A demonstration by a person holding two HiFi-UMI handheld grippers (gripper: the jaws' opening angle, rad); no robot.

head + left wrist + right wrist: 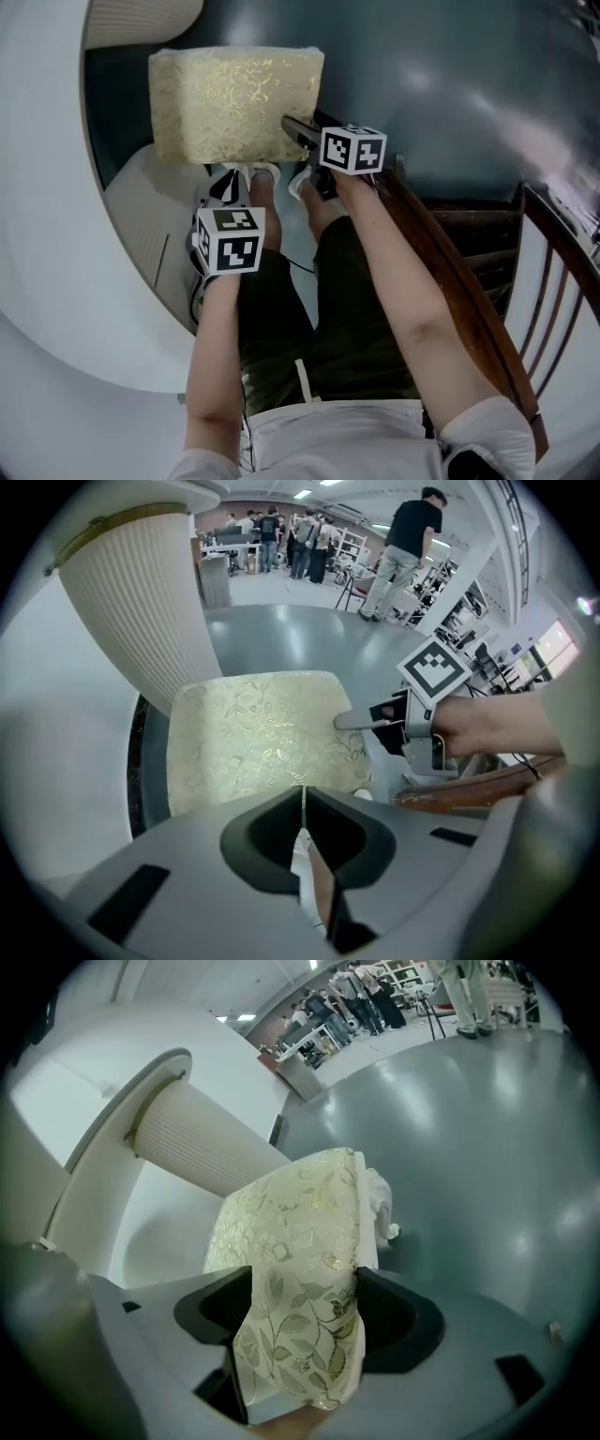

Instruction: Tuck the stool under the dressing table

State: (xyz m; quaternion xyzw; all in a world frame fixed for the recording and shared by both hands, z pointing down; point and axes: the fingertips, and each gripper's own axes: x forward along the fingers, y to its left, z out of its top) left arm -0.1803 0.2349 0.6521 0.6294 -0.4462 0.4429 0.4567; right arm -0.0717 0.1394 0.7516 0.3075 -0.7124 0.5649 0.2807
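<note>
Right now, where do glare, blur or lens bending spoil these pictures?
Head view: pale glare on the glossy floor, and the stool looks slightly soft. Left gripper view: strong fisheye bending, black corners, a washed-out bright patch at the right edge. Right gripper view: ceiling light streaks over the floor, yet the stool's cushion between the right gripper jaws is sharp.

Pale cream fabric with a glossy gold pattern of leaves and flowers on the stool seat (234, 98). Plain white on the dressing table (37, 234) top; ribbed off-white, with a thin gold rim, on its column (141, 602). Glossy blue-grey on the floor (450, 84). Light grey shells with black jaw recesses on the left gripper (302, 803) and right gripper (300, 1302), each with a white cube printed in black square markers. Dark red-brown wood on the chair (469, 281). Dark olive on the trousers (281, 319).
</note>
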